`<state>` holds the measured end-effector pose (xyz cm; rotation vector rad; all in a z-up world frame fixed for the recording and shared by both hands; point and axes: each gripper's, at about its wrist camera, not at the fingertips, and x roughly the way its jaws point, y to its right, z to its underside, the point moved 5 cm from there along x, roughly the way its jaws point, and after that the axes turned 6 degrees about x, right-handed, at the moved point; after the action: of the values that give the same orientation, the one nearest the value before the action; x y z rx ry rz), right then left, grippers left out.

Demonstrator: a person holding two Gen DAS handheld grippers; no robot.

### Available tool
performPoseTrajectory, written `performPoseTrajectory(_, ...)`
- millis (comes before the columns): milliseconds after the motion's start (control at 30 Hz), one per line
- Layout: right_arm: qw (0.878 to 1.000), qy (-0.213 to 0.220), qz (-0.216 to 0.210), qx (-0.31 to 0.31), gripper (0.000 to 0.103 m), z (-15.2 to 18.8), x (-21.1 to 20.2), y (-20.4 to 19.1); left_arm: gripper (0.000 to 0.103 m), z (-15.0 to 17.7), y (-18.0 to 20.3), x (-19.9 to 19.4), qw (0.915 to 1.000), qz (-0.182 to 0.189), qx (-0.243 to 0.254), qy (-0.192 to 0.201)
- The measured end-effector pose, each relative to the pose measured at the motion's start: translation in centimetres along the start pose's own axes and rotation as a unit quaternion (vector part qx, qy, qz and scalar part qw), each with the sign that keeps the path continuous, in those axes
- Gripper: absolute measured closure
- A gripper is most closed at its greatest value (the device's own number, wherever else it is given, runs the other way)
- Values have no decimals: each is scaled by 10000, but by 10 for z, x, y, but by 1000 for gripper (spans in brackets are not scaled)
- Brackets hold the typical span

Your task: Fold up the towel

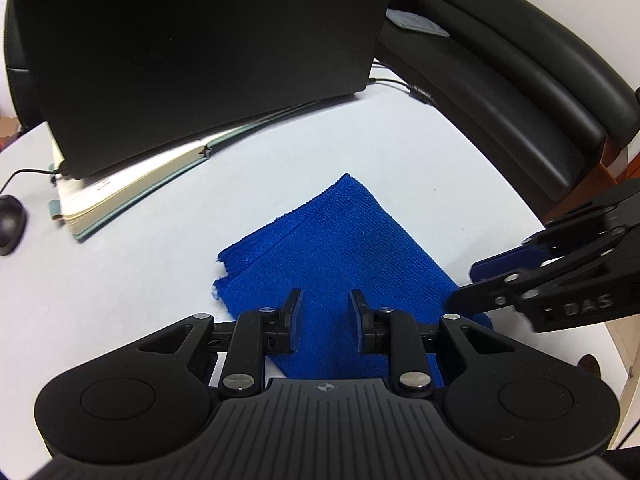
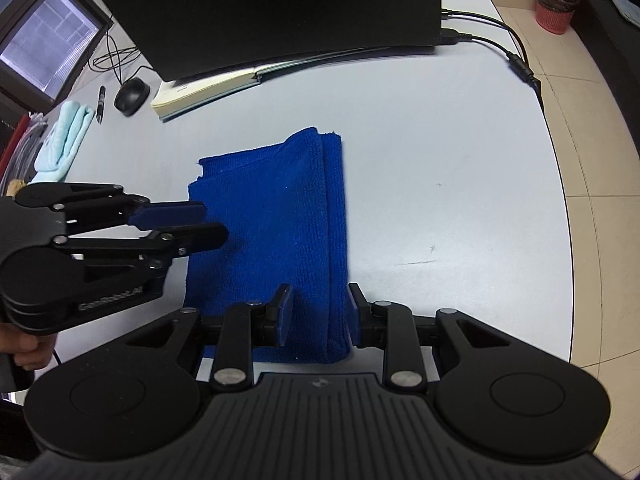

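**Blue towel folded on table, both grippers open over it**

Blue towel (image 2: 276, 232) lies flat on the pale table (image 2: 440, 200), folded into a long narrow rectangle. Layered fold edges run along its right side in the right wrist view; far-left corner is a bit ragged and uneven. In the left wrist view the same towel (image 1: 332, 256) runs diagonally, far corner pointing toward the laptop.

Right gripper (image 2: 318, 312): jaws apart, nothing clamped. Fingers sit either side of the towel's thick folded edge at the near end, the right finger just outside that edge. Whether the pads touch the cloth is hard to tell from this angle. Seen from the left wrist, the right gripper (image 1: 466, 284) comes in from the right, tips at the towel's near-right edge, a small gap between fingers.

Left gripper (image 1: 326, 312): jaws open, nothing held, hovering over the near part of the towel. From the right wrist, the left gripper (image 2: 210, 222) reaches in from the left, tips over the towel's left edge, fingers slightly apart. A bit of the person's hand (image 2: 24, 350) shows on its handle.

Beyond the towel: open notebook (image 2: 208, 88) under the front of a black laptop (image 2: 272, 12). Black mouse (image 2: 131, 95) and a pen (image 2: 101, 103) to the far left, light-blue cloth (image 2: 66, 136) near them. Cables (image 2: 504, 40) trail off the laptop's right side. Black sofa (image 1: 512, 64) past the table edge; red-brown wastebasket (image 2: 556, 6) on the tiled floor.
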<state>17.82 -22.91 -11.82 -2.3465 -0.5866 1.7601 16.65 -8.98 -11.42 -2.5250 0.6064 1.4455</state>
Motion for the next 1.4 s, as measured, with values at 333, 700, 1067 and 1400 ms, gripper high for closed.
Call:
performPoseTrajectory(333,9997,246,79,-46,73,7,-21,-12,76,9,7,-33,9993,-325,-161,101)
performPoseTrajectory(700,9981,563,181,-183,64,29,-46,-31,69,26,11,-64,9966,-587,-542,201)
performPoseTrajectory(1067,9974,622,229,-282,56,63,-52,-46,38,54,17,-86,9918,-962,-827,155)
performPoseTrajectory(1400,9961,742,213,-417,49,78,-61,-57,18,75,20,-106,9864,-1145,-1154,228)
